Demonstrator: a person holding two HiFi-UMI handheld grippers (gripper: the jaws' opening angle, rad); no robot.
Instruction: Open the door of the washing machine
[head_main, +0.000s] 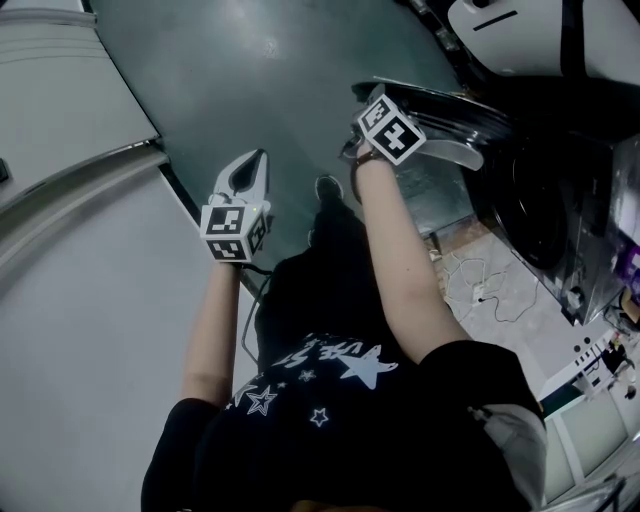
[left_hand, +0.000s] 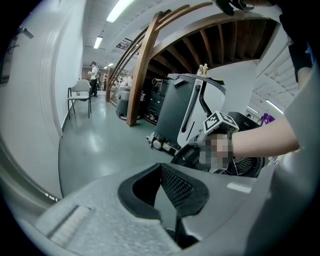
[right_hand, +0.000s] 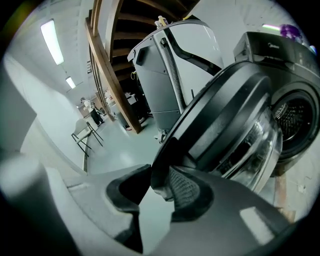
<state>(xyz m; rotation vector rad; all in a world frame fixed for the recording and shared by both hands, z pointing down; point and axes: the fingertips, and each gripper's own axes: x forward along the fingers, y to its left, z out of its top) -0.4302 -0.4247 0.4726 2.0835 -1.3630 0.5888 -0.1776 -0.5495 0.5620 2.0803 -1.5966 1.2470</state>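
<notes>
Right tongs (right_hand: 159, 180) clamped on door (right_hand: 235, 110) rim; left tongs (left_hand: 161, 186) apart, empty. Risk: rim could slip from between pads if pull strayed off the hinge arc.

The glossy grey-green floor (head_main: 260, 70) fills the head view from 10 to 1 o'clock. A dark washing machine (head_main: 545, 215) stands on it at 3 o'clock, and a white cable (head_main: 480, 290) lies loose just inward on a paler patch. In the left gripper view, a chair (left_hand: 80, 95) stands at 10 o'clock and a wheeled grey machine (left_hand: 187, 112) at 1 o'clock.
</notes>
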